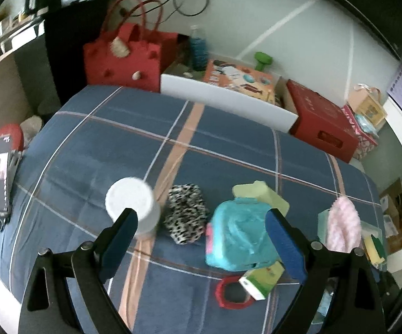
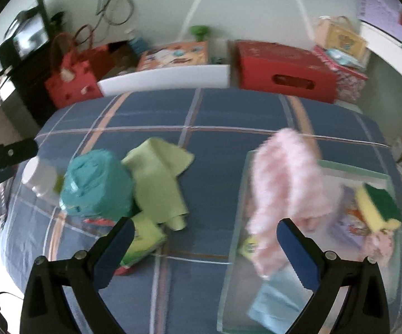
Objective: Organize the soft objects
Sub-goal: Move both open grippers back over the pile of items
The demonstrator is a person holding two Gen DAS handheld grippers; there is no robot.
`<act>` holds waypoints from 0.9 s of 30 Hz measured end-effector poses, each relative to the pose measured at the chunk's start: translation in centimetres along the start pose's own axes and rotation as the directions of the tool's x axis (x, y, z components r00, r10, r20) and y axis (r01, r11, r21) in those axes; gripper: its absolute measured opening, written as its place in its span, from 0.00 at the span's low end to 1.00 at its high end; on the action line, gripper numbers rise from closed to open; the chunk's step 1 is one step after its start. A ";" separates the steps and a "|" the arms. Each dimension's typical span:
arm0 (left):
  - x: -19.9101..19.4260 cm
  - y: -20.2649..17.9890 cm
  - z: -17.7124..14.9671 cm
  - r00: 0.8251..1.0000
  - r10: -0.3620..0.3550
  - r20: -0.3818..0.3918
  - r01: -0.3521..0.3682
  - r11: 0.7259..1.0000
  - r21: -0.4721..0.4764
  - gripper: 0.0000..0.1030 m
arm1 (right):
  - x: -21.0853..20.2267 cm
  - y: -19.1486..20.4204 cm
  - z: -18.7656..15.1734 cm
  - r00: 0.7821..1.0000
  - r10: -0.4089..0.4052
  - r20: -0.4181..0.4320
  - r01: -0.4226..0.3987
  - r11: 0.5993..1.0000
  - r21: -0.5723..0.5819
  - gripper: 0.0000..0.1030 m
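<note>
Plaid quilted bedspread (image 2: 228, 111) holds a fluffy pink cloth (image 2: 281, 183) (blurred); both claws (image 1: 201, 239) (image 2: 205, 247) gape wide, empty.

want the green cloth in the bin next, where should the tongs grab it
Pinch the green cloth at its raised far corner, coming from above on the right side. That flap lies clear on the bedspread, while its left edge is pressed against the teal bundle.

Bare bedspread (image 2: 228, 144) lies open between the green cloth (image 2: 159, 178) and the pink fluffy cloth (image 2: 284, 183).
</note>
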State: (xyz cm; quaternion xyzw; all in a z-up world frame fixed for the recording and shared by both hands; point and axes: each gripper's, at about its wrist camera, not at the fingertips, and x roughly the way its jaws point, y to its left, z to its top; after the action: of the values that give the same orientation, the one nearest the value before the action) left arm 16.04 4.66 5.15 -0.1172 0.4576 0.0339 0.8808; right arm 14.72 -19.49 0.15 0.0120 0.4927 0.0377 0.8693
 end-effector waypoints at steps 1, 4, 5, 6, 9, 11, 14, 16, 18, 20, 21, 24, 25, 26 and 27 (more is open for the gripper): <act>0.1 0.3 -0.2 1.000 0.002 -0.004 -0.002 1.000 -0.004 0.90 | 0.4 0.6 -0.1 1.000 0.014 -0.013 -0.014 1.000 -0.015 1.00; 0.6 1.1 -0.8 1.000 0.009 -0.025 -0.009 1.000 -0.014 0.90 | 1.6 1.8 -0.5 0.998 0.038 -0.048 -0.040 0.998 -0.045 1.00; 0.9 1.4 -1.1 0.999 0.011 -0.036 -0.011 1.000 -0.016 0.90 | 1.8 2.1 -0.7 0.997 0.043 -0.057 -0.046 0.998 -0.051 1.00; 1.2 1.6 -1.3 0.999 0.012 -0.048 -0.013 1.000 -0.018 0.90 | 2.3 2.4 -0.9 0.996 0.050 -0.072 -0.054 0.997 -0.060 1.00; 1.9 2.1 -2.3 0.997 0.020 -0.079 -0.022 0.999 -0.025 0.90 | 3.2 2.9 -1.3 0.993 0.056 -0.104 -0.064 0.995 -0.071 1.00; 2.5 2.4 -3.1 0.994 0.033 -0.105 -0.035 0.999 -0.021 0.90 | 3.9 3.1 -1.6 0.990 0.066 -0.127 -0.076 0.995 -0.072 1.00; 3.7 2.9 -4.5 0.987 0.050 -0.151 -0.054 0.998 -0.024 0.90 | 4.4 3.2 -1.9 0.986 0.080 -0.148 -0.091 0.993 -0.072 1.00; 4.6 3.1 -5.3 0.981 0.063 -0.181 -0.067 0.998 -0.020 0.90 | 4.8 3.3 -2.1 0.983 0.091 -0.162 -0.104 0.992 -0.071 1.00; 5.5 3.3 -6.0 0.974 0.077 -0.212 -0.082 0.997 -0.015 0.90 | 5.2 3.3 -2.3 0.980 0.094 -0.177 -0.108 0.992 -0.071 1.00; 6.5 3.5 -6.5 0.967 0.084 -0.241 -0.091 0.996 -0.018 0.90 | 5.4 3.4 -2.4 0.978 0.094 -0.184 -0.109 0.991 -0.072 1.00; 7.1 3.7 -6.7 0.961 0.086 -0.262 -0.094 0.995 -0.018 0.90 | 5.4 3.4 -2.4 0.978 0.095 -0.185 -0.111 0.991 -0.074 1.00; 8.1 4.0 -7.2 0.950 0.093 -0.299 -0.103 0.994 -0.020 0.90 | 5.5 3.7 -2.4 0.978 0.097 -0.186 -0.115 0.990 -0.086 1.00; 8.3 4.1 -7.3 0.948 0.097 -0.303 -0.107 0.994 -0.018 0.90 | 5.6 3.9 -2.3 0.978 0.098 -0.186 -0.116 0.989 -0.089 1.00; 8.4 4.1 -7.3 0.947 0.099 -0.306 -0.109 0.994 -0.017 0.90 | 5.6 4.0 -2.3 0.978 0.099 -0.186 -0.118 0.989 -0.094 1.00; 8.7 4.2 -7.4 0.945 0.096 -0.313 -0.107 0.994 -0.017 0.90 | 5.6 4.1 -2.4 0.978 0.099 -0.186 -0.119 0.988 -0.099 1.00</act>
State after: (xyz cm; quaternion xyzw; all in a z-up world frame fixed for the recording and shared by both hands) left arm 14.48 6.54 -6.70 -0.1124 0.5955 0.0679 0.7925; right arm 15.35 -14.98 -5.65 -0.0121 0.5653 0.1131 0.8170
